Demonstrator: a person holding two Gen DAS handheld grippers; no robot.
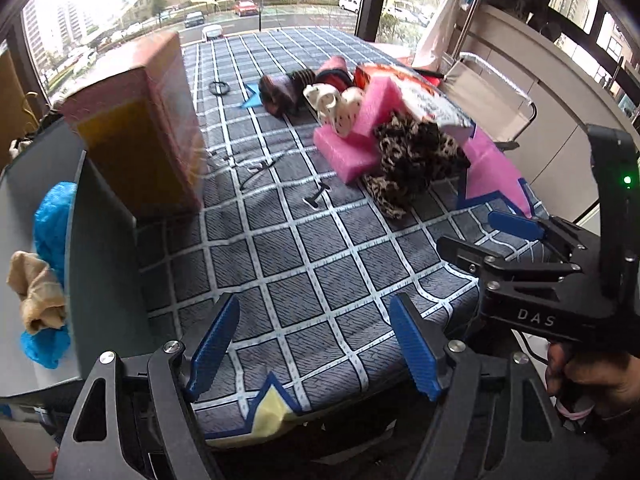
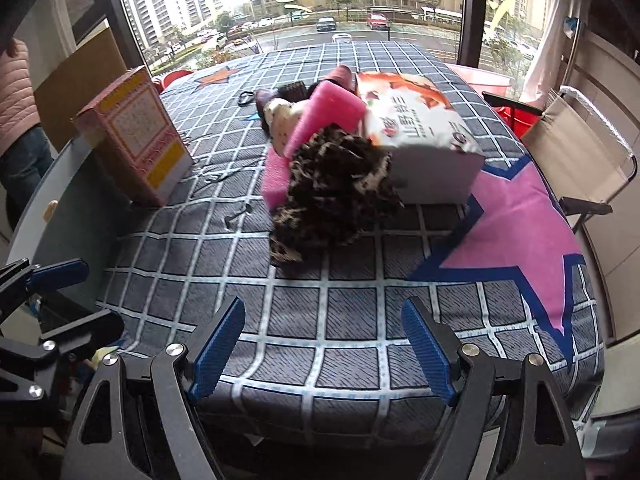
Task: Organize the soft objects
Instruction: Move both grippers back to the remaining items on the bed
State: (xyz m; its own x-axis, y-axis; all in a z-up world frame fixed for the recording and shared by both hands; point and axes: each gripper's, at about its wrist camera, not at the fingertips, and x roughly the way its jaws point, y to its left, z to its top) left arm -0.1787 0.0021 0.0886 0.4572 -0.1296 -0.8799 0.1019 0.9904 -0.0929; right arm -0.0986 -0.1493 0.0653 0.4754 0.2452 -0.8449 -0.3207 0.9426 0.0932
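Observation:
A pile of soft things lies mid-table: a leopard-print cloth, pink foam blocks, a white spotted sock and dark striped socks. My left gripper is open and empty over the table's near edge. My right gripper is open and empty, also near the front edge; it shows at the right of the left wrist view. A grey bin at left holds a blue cloth and a beige cloth.
A pink and yellow box stands at the left by the bin. A white printed box lies behind the pile. A black ring and small clips lie on the checked tablecloth. A chair stands at right.

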